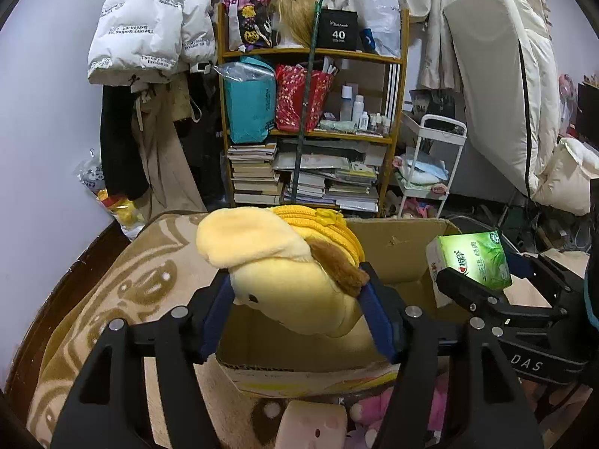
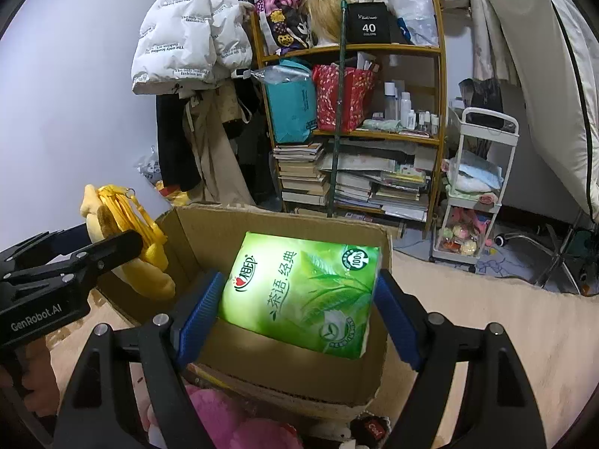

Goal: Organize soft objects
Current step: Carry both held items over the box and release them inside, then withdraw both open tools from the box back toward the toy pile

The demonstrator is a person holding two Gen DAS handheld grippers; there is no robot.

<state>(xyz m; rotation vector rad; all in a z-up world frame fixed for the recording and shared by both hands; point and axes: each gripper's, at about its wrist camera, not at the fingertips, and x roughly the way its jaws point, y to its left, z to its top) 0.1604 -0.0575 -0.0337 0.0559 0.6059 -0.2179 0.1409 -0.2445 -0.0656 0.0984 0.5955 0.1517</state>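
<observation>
My left gripper (image 1: pixel 295 299) is shut on a yellow plush pouch (image 1: pixel 284 262) with a zipper and holds it above the left part of an open cardboard box (image 1: pixel 397 254). My right gripper (image 2: pixel 299 295) is shut on a green tissue pack (image 2: pixel 303 292) and holds it over the same box (image 2: pixel 284 374). In the right wrist view the plush pouch (image 2: pixel 123 232) and left gripper (image 2: pixel 108 247) show at the left. In the left wrist view the tissue pack (image 1: pixel 471 258) and right gripper (image 1: pixel 483 292) show at the right.
Pink plush toys (image 2: pixel 224 422) and a small pink block toy (image 1: pixel 310 426) lie in front of the box. A patterned beige cushion (image 1: pixel 123 288) lies at the left. A cluttered bookshelf (image 1: pixel 310 119), hanging coats (image 1: pixel 149 30) and a white cart (image 2: pixel 475 187) stand behind.
</observation>
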